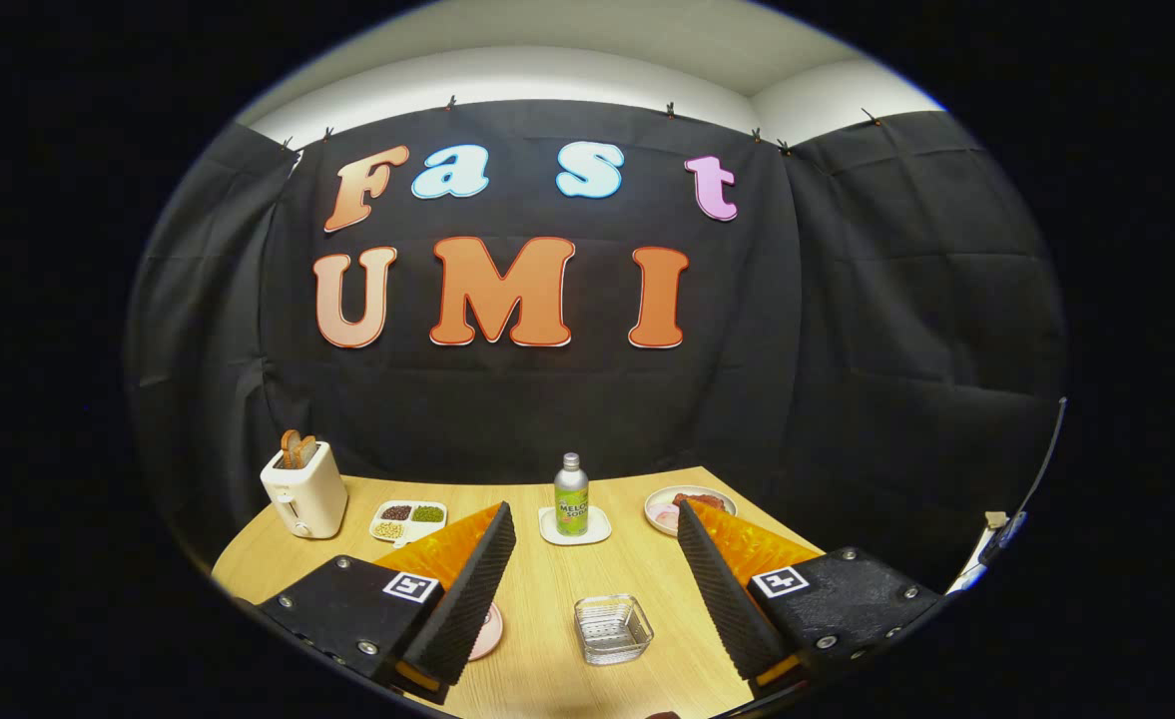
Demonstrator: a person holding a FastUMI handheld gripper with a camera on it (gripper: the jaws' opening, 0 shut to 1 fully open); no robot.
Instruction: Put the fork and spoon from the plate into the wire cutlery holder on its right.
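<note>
A: Wood-grain worktop point(547, 589) under the claw point(595, 569). Claw state?

B: Fingers spread wide, nothing between the pads; it hangs above the worktop, clear of every item.

A: Task items?

B: Wire cutlery holder point(613, 629) stands on the worktop between the two fingers, nearer the right one, touching neither. It looks empty. Pink plate point(488, 633) lies just beside the left finger, mostly hidden behind it; only a rim sliver shows. Cannot tell whether the fork and spoon lie on it.

A: Further out?

B: Beyond the fingertips, a green drink bottle point(571, 495) upright on a small white coaster point(575, 527), centred. Left of that, a white divided dish point(408, 520) with beans in its compartments. Further left, a cream toaster point(304, 489) with toast standing in the slot. Right of the bottle, a round plate of food point(685, 506), partly behind the right fingertip.
</note>
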